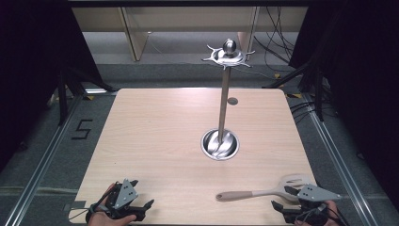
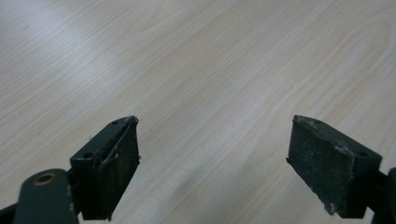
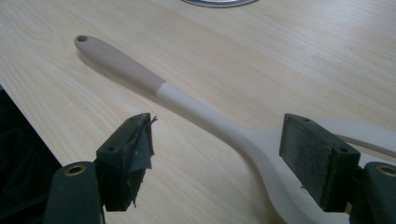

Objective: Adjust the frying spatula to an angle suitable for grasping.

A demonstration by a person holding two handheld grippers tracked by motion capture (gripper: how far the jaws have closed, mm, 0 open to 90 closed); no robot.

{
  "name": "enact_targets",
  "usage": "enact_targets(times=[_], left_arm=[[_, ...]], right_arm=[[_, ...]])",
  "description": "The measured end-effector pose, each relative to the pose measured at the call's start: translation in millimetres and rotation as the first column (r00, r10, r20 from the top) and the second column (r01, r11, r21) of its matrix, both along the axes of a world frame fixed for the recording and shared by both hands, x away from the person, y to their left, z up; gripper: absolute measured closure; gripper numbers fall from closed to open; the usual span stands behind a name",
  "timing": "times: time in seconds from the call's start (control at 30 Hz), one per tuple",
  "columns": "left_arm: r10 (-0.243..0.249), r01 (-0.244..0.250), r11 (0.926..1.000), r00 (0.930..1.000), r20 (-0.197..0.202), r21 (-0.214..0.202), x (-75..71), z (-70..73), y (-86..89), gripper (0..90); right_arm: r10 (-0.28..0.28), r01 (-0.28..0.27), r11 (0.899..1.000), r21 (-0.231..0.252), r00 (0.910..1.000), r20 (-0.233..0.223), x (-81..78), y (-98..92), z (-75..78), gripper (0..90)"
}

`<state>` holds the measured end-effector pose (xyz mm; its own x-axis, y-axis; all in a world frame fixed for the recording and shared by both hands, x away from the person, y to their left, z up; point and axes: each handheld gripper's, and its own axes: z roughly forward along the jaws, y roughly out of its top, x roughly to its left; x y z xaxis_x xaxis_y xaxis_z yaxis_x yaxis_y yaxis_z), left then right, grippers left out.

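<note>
A slotted spatula with a tan handle and a pale head lies flat near the table's front right corner, handle pointing left. My right gripper is open just in front of its head. In the right gripper view the spatula runs from the upper left down between the spread jaws of the right gripper, and neither pad presses on it. My left gripper rests at the front left of the table. In its own view the left gripper is open over bare wood with nothing between the jaws.
A metal utensil stand rises from a round steel base right of the table's middle, with a ring of hooks and a ball on top. A small dark round spot lies behind it. The stand's base rim shows at the top edge.
</note>
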<state>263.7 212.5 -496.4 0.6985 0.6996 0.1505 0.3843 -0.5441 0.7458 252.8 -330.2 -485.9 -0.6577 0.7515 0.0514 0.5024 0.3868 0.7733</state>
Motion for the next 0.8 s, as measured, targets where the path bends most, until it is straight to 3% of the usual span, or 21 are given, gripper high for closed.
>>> enact_targets(times=[0.13, 0.2, 0.47, 0.5, 0.57, 0.67, 0.73, 0.8], left_arm=[[0.004, -0.004, 0.9999, 1.0000, -0.001, -0.009, 0.0, -0.7, -0.6, 15.9], [0.001, -0.001, 1.0000, 1.0000, 0.003, -0.004, 0.1, -0.4, -0.4, 15.9], [-0.012, 0.012, 0.9999, 0.9999, 0.012, 0.011, 1.1, 0.3, 0.7, 15.9], [-0.012, 0.011, 0.9999, 0.9999, 0.011, 0.011, 1.1, 0.2, 0.6, 15.9], [-0.010, 0.010, 0.9999, 0.9999, 0.009, 0.008, 1.0, -0.2, 0.2, 15.9], [0.003, -0.003, 1.0000, 1.0000, -0.003, 0.000, 0.7, -1.4, -0.8, 15.9], [0.009, -0.009, 0.9999, 0.9999, 0.004, 0.008, 0.6, -1.2, -0.8, 15.9], [-0.006, 0.006, 0.9999, 1.0000, 0.002, 0.012, 0.4, 0.2, 0.4, 15.9]], right_arm=[[-0.002, 0.002, 1.000, -0.012, 1.0000, 0.008, 0.0, 0.0, 0.1, 26.8], [-0.022, 0.022, 1.000, -0.003, 0.9997, -0.013, -2.4, 2.5, 1.0, 26.7], [0.005, -0.005, 1.000, -0.006, 0.9999, 0.011, 0.8, 2.6, 1.1, 26.8], [-0.010, 0.010, 1.000, -0.002, 0.9998, -0.015, -1.4, 4.5, 2.4, 26.8], [0.006, -0.005, 1.000, -0.013, 0.9998, 0.018, 1.5, 4.7, 2.4, 27.0], [0.024, -0.022, 0.999, -0.038, 0.9994, 0.027, 3.8, 8.2, 5.5, 27.6], [0.024, -0.024, 0.999, -0.033, 0.9997, 0.008, 3.8, 12.6, 7.3, 27.9], [0.053, -0.051, 0.997, -0.056, 0.9982, 0.028, 7.4, 14.7, 9.2, 28.6]])
